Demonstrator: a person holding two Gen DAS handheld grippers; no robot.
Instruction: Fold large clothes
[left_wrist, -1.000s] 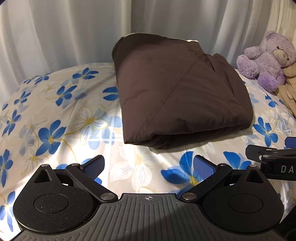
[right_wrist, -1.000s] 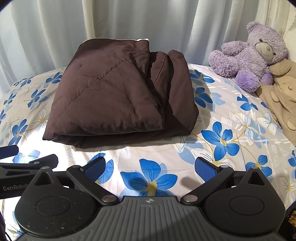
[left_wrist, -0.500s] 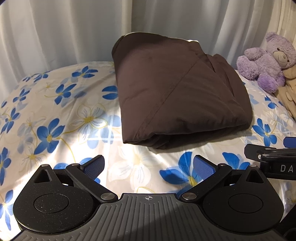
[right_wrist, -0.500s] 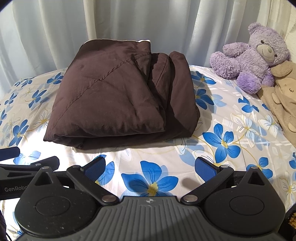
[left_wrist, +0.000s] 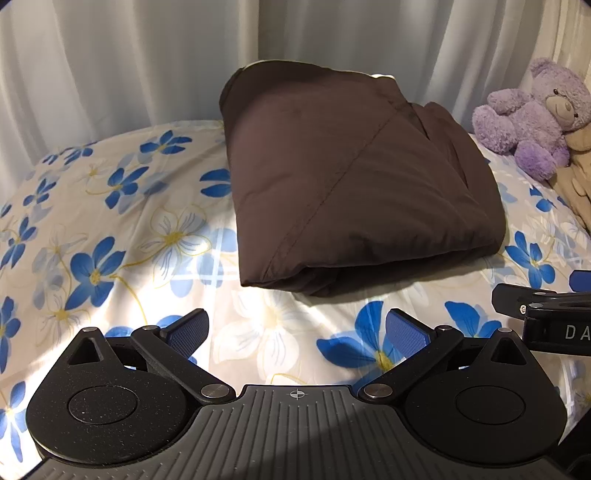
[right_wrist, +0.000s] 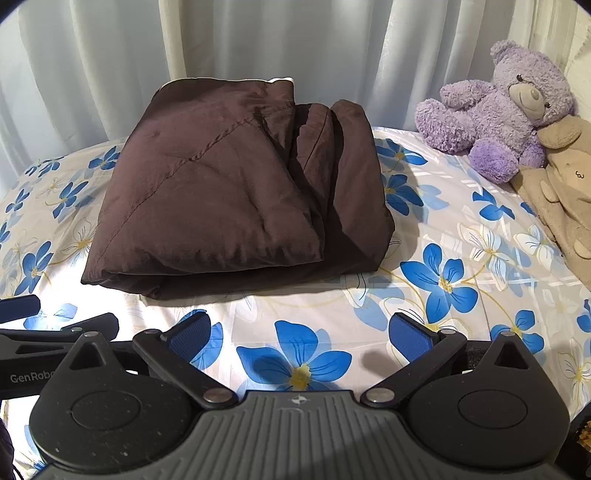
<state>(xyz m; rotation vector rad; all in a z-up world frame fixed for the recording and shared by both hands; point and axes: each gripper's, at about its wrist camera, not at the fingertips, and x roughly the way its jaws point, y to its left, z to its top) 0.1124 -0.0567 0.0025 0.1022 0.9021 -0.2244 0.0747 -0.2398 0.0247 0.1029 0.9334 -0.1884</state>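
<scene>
A dark brown padded garment (left_wrist: 354, 184) lies folded into a thick rectangular bundle (right_wrist: 229, 199) on the flowered bedsheet, its layered edges showing at the right side. My left gripper (left_wrist: 297, 328) hovers open just in front of the bundle's near edge, with nothing between its blue pads. My right gripper (right_wrist: 301, 334) is open too, a little short of the bundle's near right corner, holding nothing. Each gripper's black finger shows at the edge of the other's view.
A white bedsheet with blue flowers (right_wrist: 443, 280) covers the bed. A purple teddy bear (right_wrist: 502, 107) and a beige soft toy (right_wrist: 565, 184) sit at the right. White curtains (left_wrist: 110, 66) hang close behind the bundle.
Both views have shifted only slightly; the bundle sits a touch lower in the right wrist view. The garment has not moved and both grippers stay open.
</scene>
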